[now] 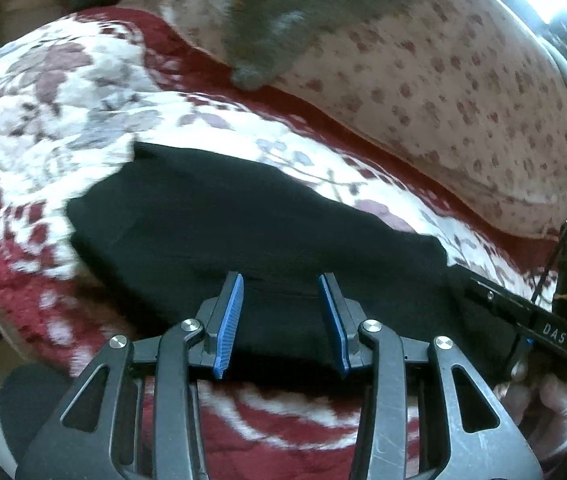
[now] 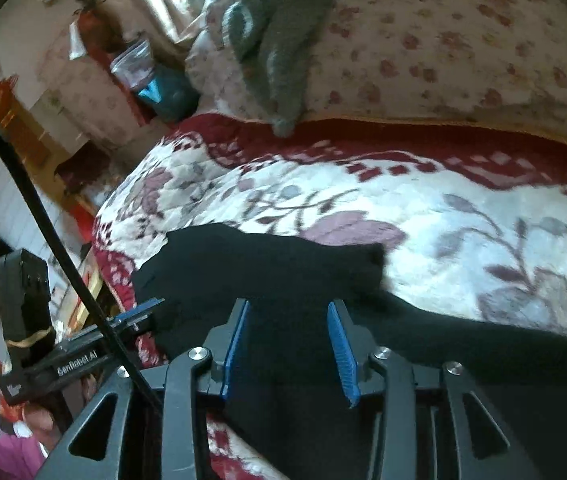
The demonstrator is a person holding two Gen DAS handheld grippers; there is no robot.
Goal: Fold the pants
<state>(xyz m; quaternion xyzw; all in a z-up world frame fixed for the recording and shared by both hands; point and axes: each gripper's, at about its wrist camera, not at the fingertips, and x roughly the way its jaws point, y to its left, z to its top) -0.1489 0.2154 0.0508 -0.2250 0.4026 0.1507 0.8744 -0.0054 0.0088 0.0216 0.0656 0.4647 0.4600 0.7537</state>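
Pants (image 1: 243, 224), black and folded into a thick bundle, lie on the quilt (image 1: 63, 92).

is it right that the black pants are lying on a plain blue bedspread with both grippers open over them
Not quite. The black pants lie on a red and white floral bedspread, not a plain blue one, as the right wrist view shows clearly. The rest holds: the left gripper and the right gripper both have their jaws apart over the dark cloth.
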